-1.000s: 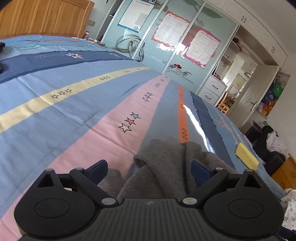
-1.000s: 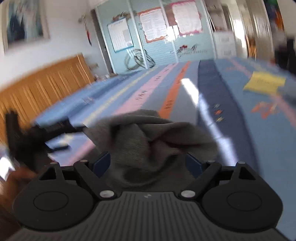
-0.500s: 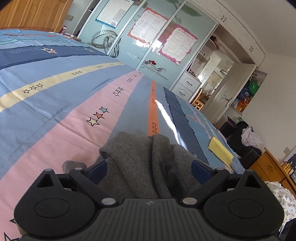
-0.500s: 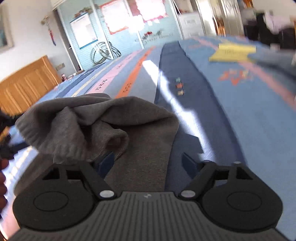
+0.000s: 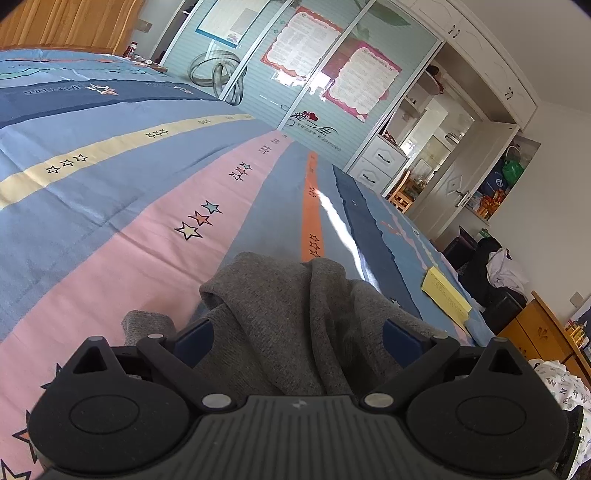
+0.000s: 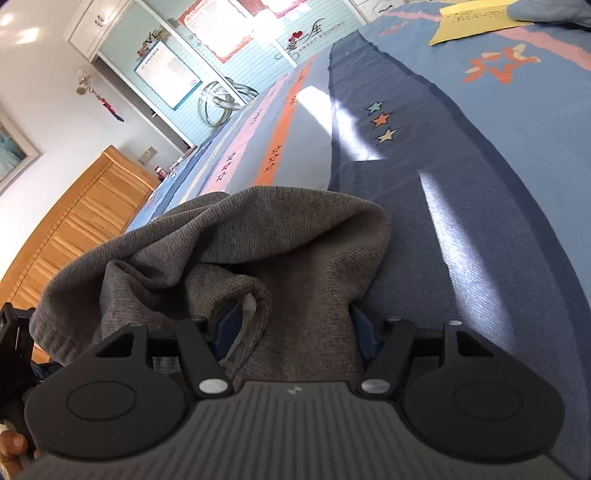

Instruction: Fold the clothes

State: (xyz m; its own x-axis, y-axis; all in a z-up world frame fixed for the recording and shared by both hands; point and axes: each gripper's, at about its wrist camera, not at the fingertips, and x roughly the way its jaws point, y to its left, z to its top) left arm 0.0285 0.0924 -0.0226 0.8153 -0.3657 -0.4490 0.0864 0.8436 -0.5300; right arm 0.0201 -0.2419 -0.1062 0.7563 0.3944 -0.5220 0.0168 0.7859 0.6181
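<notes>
A grey knit garment (image 5: 291, 317) lies bunched on the striped bedsheet (image 5: 110, 206). My left gripper (image 5: 297, 338) is low over its near end. The jaws stand wide, with cloth heaped between the blue pads (image 5: 192, 336) and no squeeze showing. In the right wrist view the same garment (image 6: 295, 240) is humped up in front of my right gripper (image 6: 295, 326). Its jaws are closing, with a fold of the cloth between them. The left pad (image 6: 227, 325) sits against a rolled hem. The cloth is not clearly pinched.
A yellow sheet of paper (image 5: 445, 295) lies on the bed's right side, also seen as the yellow paper (image 6: 476, 16). The wooden headboard (image 6: 74, 229) is to the left. A dark chair with clothes (image 5: 498, 266) stands beside the bed. A hand (image 6: 11, 450) shows at the lower left.
My right gripper has rolled, dropped closer to the bed and narrowed its jaws around the grey cloth. The left gripper has tilted slightly and kept its jaws wide.
</notes>
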